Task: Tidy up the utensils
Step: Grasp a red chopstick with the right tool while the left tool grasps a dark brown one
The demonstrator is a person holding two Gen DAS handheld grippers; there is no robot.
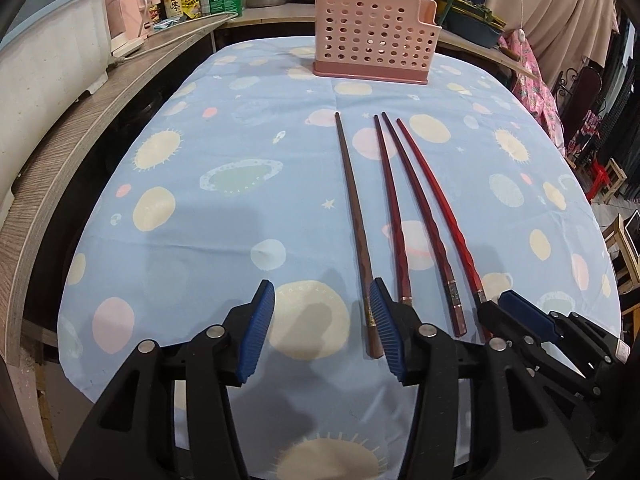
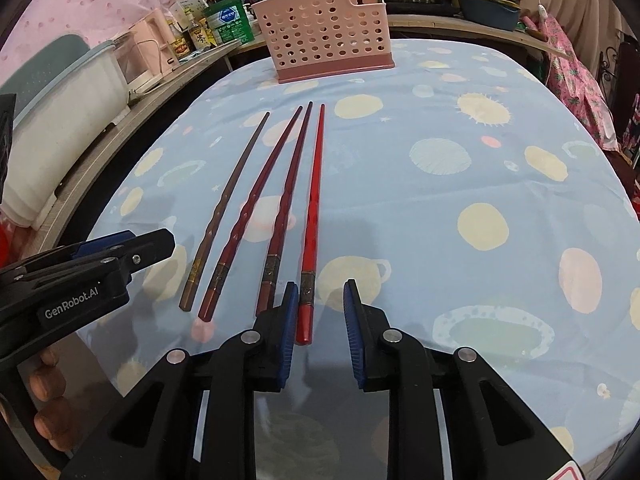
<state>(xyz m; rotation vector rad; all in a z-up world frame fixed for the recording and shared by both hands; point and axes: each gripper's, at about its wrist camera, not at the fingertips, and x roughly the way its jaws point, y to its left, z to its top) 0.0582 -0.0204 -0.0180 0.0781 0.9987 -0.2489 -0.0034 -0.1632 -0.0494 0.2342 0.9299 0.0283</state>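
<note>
Four chopsticks lie side by side on the blue planet-print tablecloth (image 1: 224,240), tips pointing away from me: a brown one (image 1: 354,216), two dark red ones (image 1: 390,208) (image 1: 420,216) and a bright red one (image 1: 440,208). My left gripper (image 1: 321,300) is open low over the cloth. The brown chopstick's handle end lies between its fingers, close beside the right pad (image 1: 386,328). My right gripper (image 2: 321,300) is open too, with the bright red chopstick's (image 2: 314,200) handle end between its pads, nearer the left one. A perforated pink utensil holder (image 1: 372,32) (image 2: 326,36) stands upright at the table's far edge.
A wooden shelf (image 1: 80,128) runs along the left with a white bin (image 1: 48,64), bottles and a green tin. Pots and a basin crowd the counter behind the holder. Chairs stand off the right edge. A person's fingers (image 2: 48,400) hold the left gripper's (image 2: 120,252) handle.
</note>
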